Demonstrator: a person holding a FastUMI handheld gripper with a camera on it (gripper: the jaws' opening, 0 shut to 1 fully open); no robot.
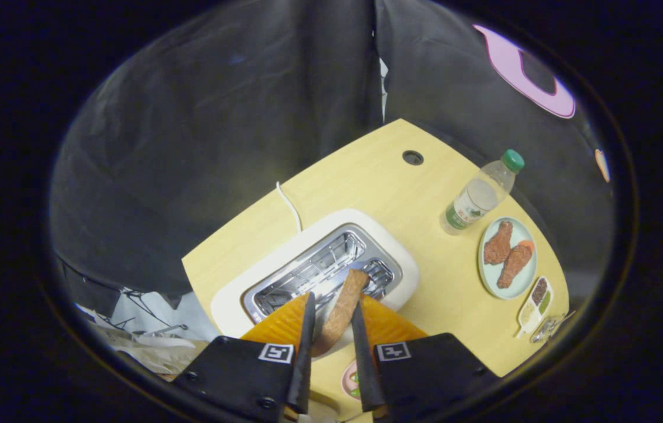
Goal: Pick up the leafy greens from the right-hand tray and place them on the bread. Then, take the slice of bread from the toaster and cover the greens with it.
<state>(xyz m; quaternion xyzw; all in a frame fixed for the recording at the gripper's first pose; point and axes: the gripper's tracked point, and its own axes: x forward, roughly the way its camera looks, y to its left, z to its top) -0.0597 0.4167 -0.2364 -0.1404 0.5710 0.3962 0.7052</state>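
Both fingers of the gripper (334,317) are squeezed onto the slice of bread (343,308), one on each flat side. They hold it up in the air, above the open slot of the toaster (284,273). The bread stands on its edge and leans a little.

Going from biggest to smallest: the table (378,182) is the biggest thing, pale and yellow. Next is the white toaster with shiny wires inside, just ahead of the fingers, with a thin white cord (289,205) running off behind it. Beyond it to the right stands a water bottle (482,194) with a green cap. Near the bottle is a round plate (526,276) with two brown pieces of food on it. Beside the plate is a small dish (535,305) with little heaps in it. Down between the fingers peeks a bit of a pink plate (350,379); something green seems to lie on it, but it is too small to be sure.

What could go wrong? I think the bread could slip, because the fingers pinch only its lower part. It could also bump the toaster's rim and fall back in. If it tips while moving, it could land crooked and miss the greens.

The bread looks brown, thin and stiff, with a darker crust along its edge.
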